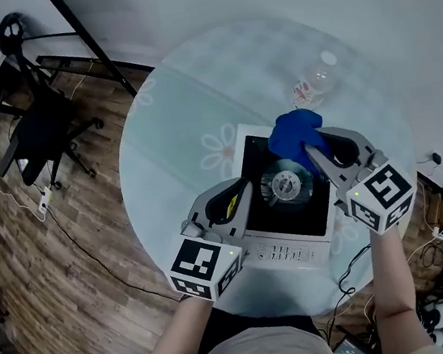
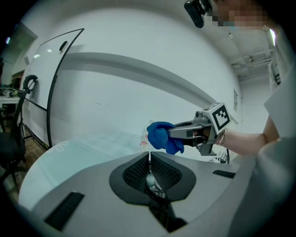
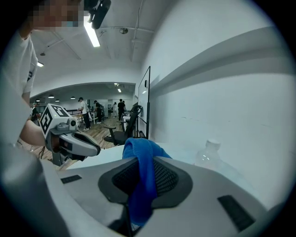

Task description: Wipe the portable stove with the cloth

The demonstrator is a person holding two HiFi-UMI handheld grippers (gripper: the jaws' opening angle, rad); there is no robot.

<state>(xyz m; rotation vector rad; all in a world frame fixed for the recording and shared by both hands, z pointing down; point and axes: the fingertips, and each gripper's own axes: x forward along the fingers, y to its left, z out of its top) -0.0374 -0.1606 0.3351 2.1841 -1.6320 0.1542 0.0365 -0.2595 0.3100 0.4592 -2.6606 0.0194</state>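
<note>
Heads up: your right tongs (image 1: 311, 151) grip the bunched cloth (image 1: 294, 132) over the stove (image 1: 292, 213)'s far edge, left tongs (image 1: 243, 189) shut and empty beside it, so a big swipe could clip the bottle (image 1: 314, 84) just beyond.

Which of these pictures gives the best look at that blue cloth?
The left gripper view: it shows the blue cloth whole, side-on, bunched at the right gripper's tip. The head view shows it from above, over the portable stove's far edge. The right gripper view shows only a strip pinched between its jaws.
</note>
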